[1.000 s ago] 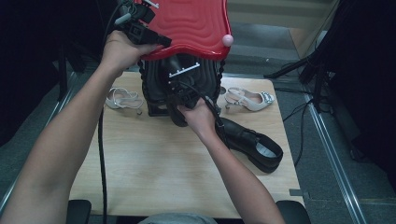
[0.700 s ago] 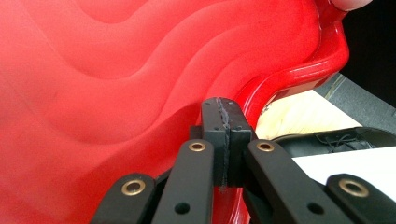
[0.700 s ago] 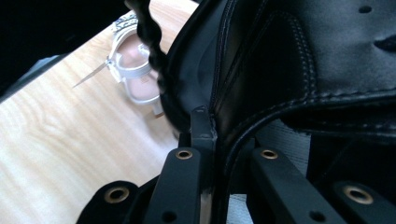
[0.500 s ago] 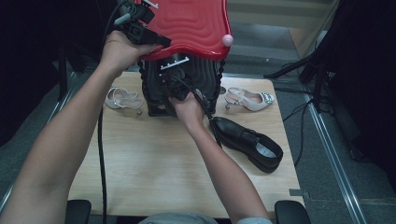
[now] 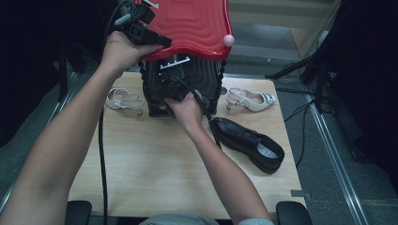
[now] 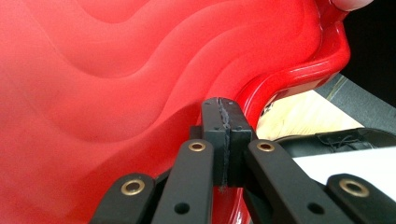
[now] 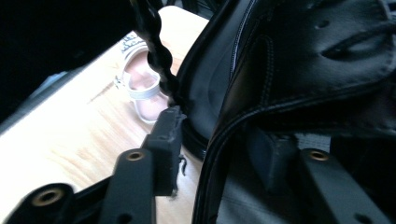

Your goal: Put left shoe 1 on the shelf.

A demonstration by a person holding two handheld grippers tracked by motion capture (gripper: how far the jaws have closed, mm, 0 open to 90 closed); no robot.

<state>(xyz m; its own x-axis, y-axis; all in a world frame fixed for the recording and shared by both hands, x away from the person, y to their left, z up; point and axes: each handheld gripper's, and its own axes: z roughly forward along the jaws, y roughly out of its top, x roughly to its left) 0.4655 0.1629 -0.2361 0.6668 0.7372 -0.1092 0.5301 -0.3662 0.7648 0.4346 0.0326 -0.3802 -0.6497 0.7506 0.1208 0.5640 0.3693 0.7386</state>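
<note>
Three views checked. High view: left gripper (image 5: 141, 29) holds up glossy red wavy-moulded hard-shell lid (image 5: 192, 26) of black suitcase (image 5: 183, 84), standing at far middle of wooden table (image 5: 141, 164); right gripper (image 5: 171, 91) at case opening. Glossy black leather shoe (image 5: 248, 143) lies right of case, long axis diagonal. Silver sandals (image 5: 248, 99) flank case.

Left gripper view: jaws clamped tight on lid rim (image 6: 289, 79).

Right gripper view: jaws just opened, straddling black case edge (image 7: 224, 140), pads not pressing. No legible writing.

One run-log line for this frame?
left gripper: shut on red lid | right gripper: jaws just opened, astride black suitcase edge | black shoe: on table
</note>
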